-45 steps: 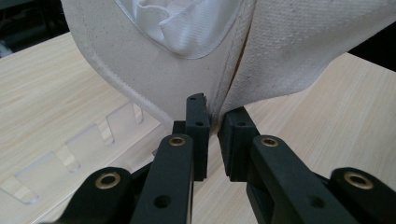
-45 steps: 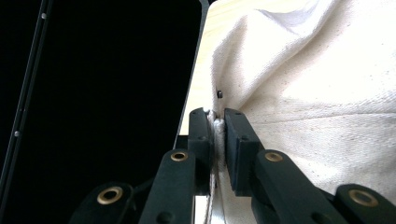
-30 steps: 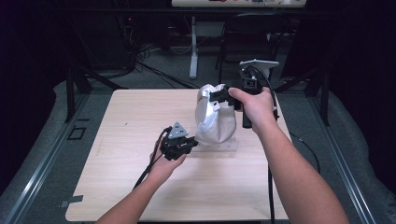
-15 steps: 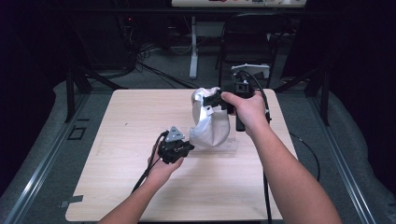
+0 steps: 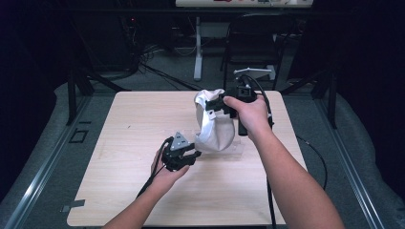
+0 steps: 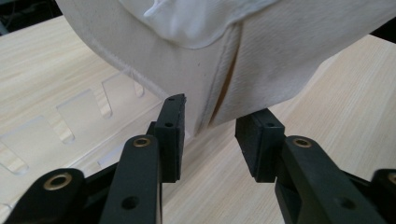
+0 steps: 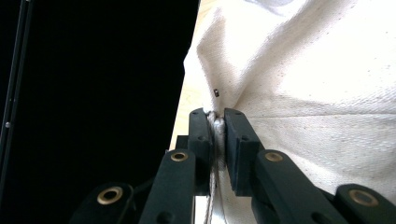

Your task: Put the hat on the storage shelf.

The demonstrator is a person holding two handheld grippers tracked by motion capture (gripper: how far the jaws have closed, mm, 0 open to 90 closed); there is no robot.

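Black jaws – brass rivets [image 6: 141,141]

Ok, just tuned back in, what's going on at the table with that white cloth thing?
A person works a gripper in each hand over the light wooden table. The right gripper is clamped on a fold of the white canvas cloth bag, holding it up above a clear slotted acrylic plate. The left gripper sits at the bag's lower edge; its jaws have just been opening and now stand apart, with the fabric between them but not pressed.

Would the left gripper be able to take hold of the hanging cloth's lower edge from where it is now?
Probably yes: the left gripper is open with the white cloth right ahead of its jaws.
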